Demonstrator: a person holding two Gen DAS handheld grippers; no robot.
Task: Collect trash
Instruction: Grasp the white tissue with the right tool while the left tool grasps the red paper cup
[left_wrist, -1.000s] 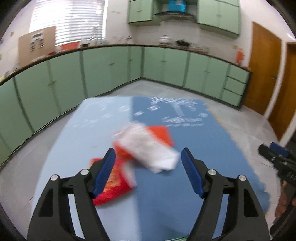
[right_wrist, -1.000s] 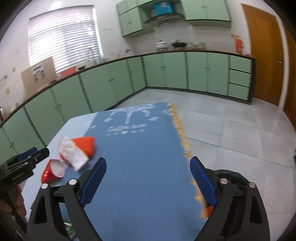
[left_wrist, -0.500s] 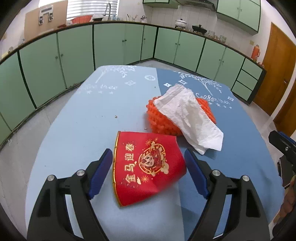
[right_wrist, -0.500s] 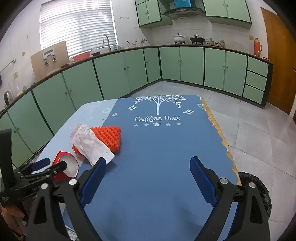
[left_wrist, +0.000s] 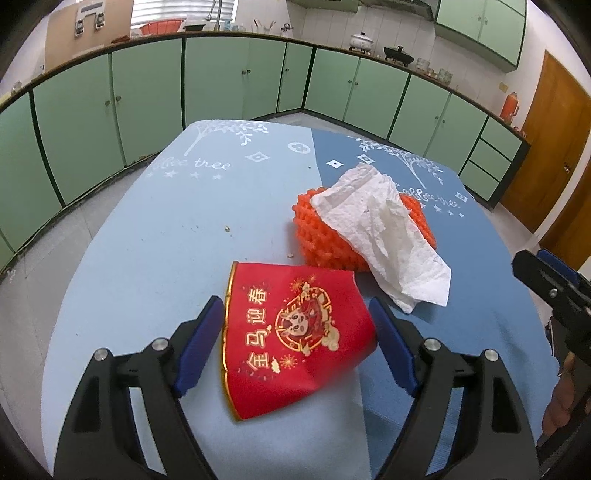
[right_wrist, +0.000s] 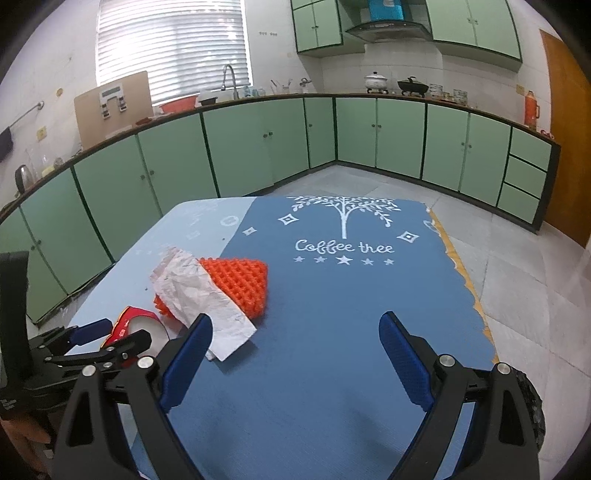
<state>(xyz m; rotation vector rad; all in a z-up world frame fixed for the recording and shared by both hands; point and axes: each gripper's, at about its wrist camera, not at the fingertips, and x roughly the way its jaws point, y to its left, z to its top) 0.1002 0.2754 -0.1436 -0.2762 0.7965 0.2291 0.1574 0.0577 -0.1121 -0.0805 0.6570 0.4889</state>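
The left claw (left_wrist: 295, 343) gapes wide around the red paper cup (left_wrist: 291, 336) lying flattened on the desk (left_wrist: 155, 236), just before the orange foam net (left_wrist: 332, 243). Light, crushable; pinch its sides gently. The right claw (right_wrist: 295, 354) gapes empty.

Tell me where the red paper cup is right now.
In the left wrist view the red cup lies flattened on the table, between the open left gripper's fingers, just in front of the orange foam net and tissue.

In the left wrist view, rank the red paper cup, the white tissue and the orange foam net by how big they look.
1. red paper cup, largest, though nearest the camera
2. white tissue
3. orange foam net, partly covered by the tissue, so unsure
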